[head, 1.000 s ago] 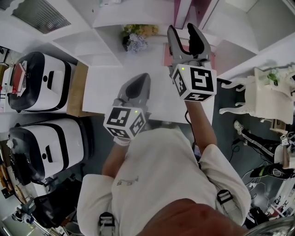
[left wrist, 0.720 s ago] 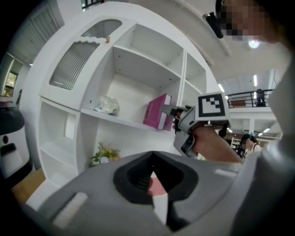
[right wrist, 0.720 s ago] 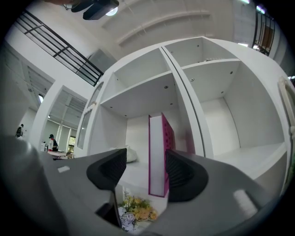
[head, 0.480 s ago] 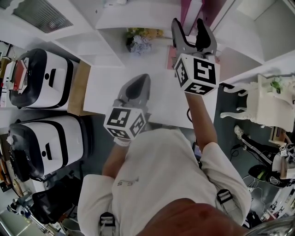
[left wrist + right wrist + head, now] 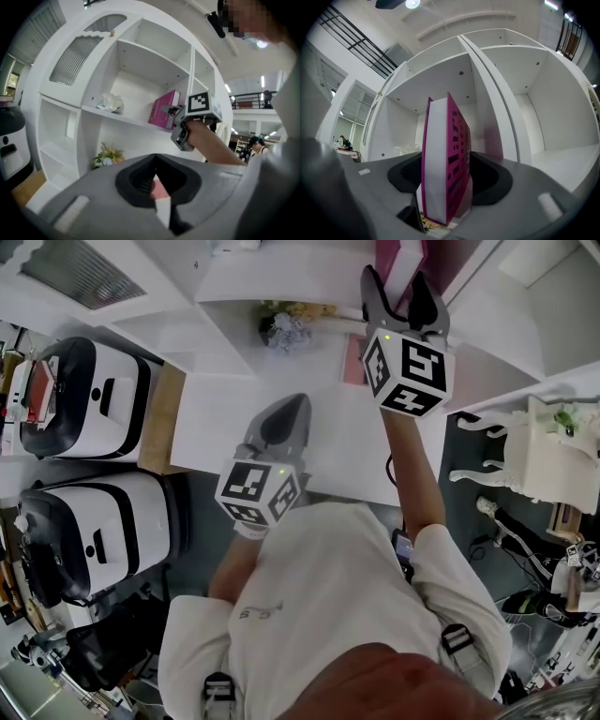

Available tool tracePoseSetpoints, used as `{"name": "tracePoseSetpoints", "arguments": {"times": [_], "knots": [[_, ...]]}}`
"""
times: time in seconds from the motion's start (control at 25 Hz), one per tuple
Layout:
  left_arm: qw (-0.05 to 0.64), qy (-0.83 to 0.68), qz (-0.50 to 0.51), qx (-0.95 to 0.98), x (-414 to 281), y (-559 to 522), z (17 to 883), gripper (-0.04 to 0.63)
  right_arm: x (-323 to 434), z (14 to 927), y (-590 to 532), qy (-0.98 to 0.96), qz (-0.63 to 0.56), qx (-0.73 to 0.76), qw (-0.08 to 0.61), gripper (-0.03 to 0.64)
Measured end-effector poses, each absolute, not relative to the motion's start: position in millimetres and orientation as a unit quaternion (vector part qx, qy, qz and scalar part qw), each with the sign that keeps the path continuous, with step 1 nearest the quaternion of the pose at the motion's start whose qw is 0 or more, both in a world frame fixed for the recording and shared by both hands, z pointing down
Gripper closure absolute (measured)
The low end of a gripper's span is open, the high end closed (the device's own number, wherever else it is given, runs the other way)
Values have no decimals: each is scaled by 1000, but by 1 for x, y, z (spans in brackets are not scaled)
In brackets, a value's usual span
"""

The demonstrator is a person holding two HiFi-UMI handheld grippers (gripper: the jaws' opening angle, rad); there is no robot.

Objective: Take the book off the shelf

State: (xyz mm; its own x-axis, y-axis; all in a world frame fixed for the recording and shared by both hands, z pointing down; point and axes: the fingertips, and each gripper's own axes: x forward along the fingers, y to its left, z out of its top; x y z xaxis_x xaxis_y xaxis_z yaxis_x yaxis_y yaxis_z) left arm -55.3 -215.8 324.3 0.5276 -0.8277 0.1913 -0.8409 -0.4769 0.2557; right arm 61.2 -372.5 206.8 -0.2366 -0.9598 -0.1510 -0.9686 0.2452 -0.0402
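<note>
Right gripper view | right gripper [image 5: 449,180] spread round book [image 5: 444,150], lettering unreadable | left gripper [image 5: 154,161] closed

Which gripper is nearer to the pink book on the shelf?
Right. The right gripper has the book between its open jaws; the left gripper hangs lower, well short of it.

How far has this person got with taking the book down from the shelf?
Done: the right hand-held gripper is up at the shelf, its open jaws either side of the pink book. In hand: lining up the grasp; the pads are not pressing on it. Left: close on the book and pull it off, as it stands upright on the shelf. The left hand-held gripper hangs shut, lower down.
</note>
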Motion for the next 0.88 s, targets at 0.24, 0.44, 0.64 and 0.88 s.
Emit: {"name": "tracePoseSetpoints", "arguments": {"times": [0.24, 0.44, 0.64, 0.88], "knots": [[162, -492, 21, 855, -58, -217, 327, 595, 64, 207, -380, 780, 26, -621, 71, 374], [164, -495, 20, 853, -62, -215, 328, 595, 70, 208, -381, 765, 27, -641, 63, 478], [162, -494, 19, 854, -62, -207, 324, 595, 72, 206, -375, 762, 23, -644, 64, 483], [159, -490, 18, 857, -60, -197, 322, 595, 75, 206, -363, 763, 18, -642, 70, 483]]}}
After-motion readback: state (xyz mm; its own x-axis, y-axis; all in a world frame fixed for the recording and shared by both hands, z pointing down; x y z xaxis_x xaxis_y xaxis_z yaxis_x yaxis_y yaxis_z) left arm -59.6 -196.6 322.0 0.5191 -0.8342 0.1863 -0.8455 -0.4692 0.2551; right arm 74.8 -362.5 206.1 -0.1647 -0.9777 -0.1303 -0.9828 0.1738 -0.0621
